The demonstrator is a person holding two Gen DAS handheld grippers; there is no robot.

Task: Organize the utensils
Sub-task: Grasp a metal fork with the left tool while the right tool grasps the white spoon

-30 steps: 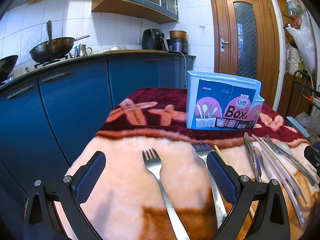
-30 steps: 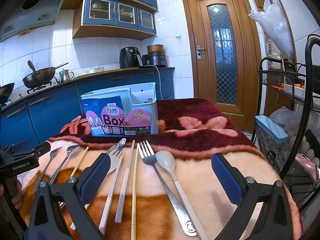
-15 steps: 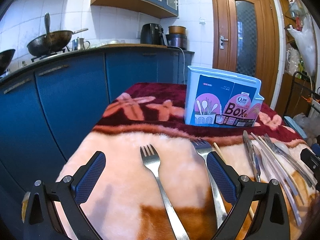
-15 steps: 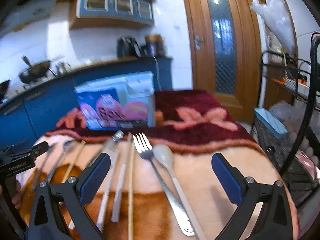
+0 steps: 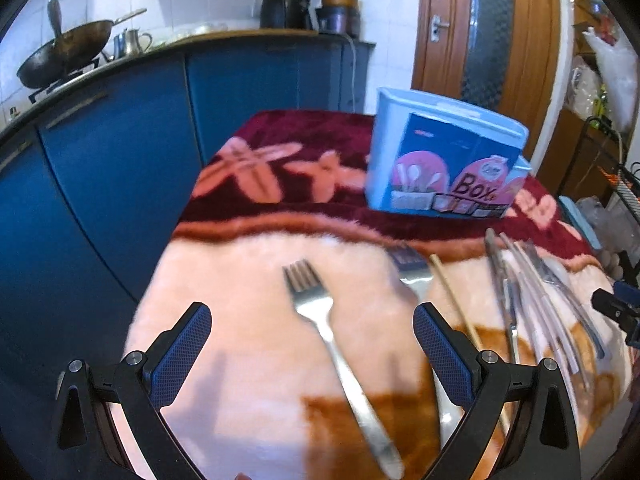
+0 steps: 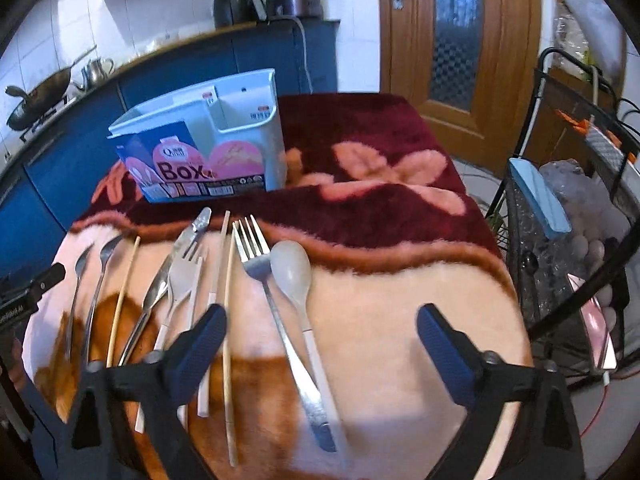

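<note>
Several utensils lie in a row on a fleecy blanket point(image 6: 384, 320). A pale blue utensil box point(image 5: 444, 164) point(image 6: 208, 152) stands upright behind them. In the left wrist view a steel fork point(image 5: 332, 332) lies between the fingers of my left gripper point(image 5: 312, 320), which is open above it; a second fork point(image 5: 416, 280) lies by the right finger. In the right wrist view my right gripper point(image 6: 320, 320) hangs over a steel fork point(image 6: 276, 304) and a white spoon point(image 6: 298, 292). Its jaws are closing, and the pads touch neither. Chopsticks point(image 6: 228, 320) run under its left finger.
Blue kitchen cabinets point(image 5: 120, 152) stand close along the table's left side, with a wok point(image 5: 64, 52) on the stove. A black wire rack point(image 6: 580, 240) stands at the table's right edge. A wooden door point(image 6: 456, 40) is behind.
Both cameras have tipped downward, so the table fills more of each view. The right gripper's fingers have drawn slightly closer together. The utensils have not moved.
</note>
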